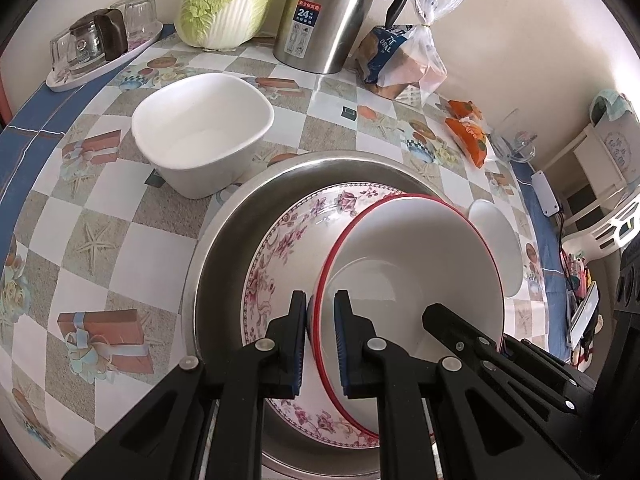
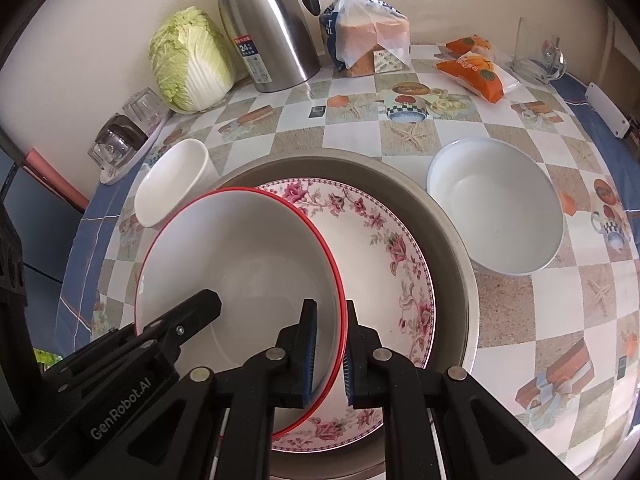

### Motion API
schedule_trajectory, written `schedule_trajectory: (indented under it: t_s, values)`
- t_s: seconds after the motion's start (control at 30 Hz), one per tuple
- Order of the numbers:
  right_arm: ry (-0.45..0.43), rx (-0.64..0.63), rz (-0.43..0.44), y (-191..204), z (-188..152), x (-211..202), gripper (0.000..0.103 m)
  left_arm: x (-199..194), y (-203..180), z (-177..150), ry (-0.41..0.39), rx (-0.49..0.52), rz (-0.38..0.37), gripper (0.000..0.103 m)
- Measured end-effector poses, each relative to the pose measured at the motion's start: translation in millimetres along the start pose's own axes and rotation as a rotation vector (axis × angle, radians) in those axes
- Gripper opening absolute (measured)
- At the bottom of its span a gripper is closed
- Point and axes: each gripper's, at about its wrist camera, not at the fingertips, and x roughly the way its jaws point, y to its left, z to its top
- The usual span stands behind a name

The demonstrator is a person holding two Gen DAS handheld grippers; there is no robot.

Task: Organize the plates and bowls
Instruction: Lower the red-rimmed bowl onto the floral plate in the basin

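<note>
1. My left gripper (image 1: 320, 300) is clamped on the near rim of the white red-rimmed ceramic bowl (image 1: 416, 264).
2. My right gripper (image 2: 331, 310) pinches the same bowl's opposite rim.
3. Under both, the bowl sits tilted on a floral plate (image 2: 384, 240) inside a steel basin (image 1: 216, 256).

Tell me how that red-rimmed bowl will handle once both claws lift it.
The red-rimmed bowl looks glazed, so probably rigid but slippery. Both claws, left and right, pinch only its thin rim, so it may tilt. Likely chips if dropped onto the floral plate.

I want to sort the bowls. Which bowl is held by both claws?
The red-rimmed bowl, sitting over the flowered plate. The square white bowl and round white bowl sit untouched on the table.
</note>
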Motion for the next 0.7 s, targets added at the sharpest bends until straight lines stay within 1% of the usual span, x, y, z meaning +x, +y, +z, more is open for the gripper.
schedule_trajectory:
  t_s: [0.33, 0.7]
  values:
    - [0.026, 0.015, 0.016, -4, -1, 8, 0.013, 6, 0, 0, 0.016, -0.004, 0.01, 0.013]
    - [0.033, 0.025, 0.024, -5, -1, 11, 0.013, 8, 1, 0, 0.02, -0.006, 0.011, 0.013]
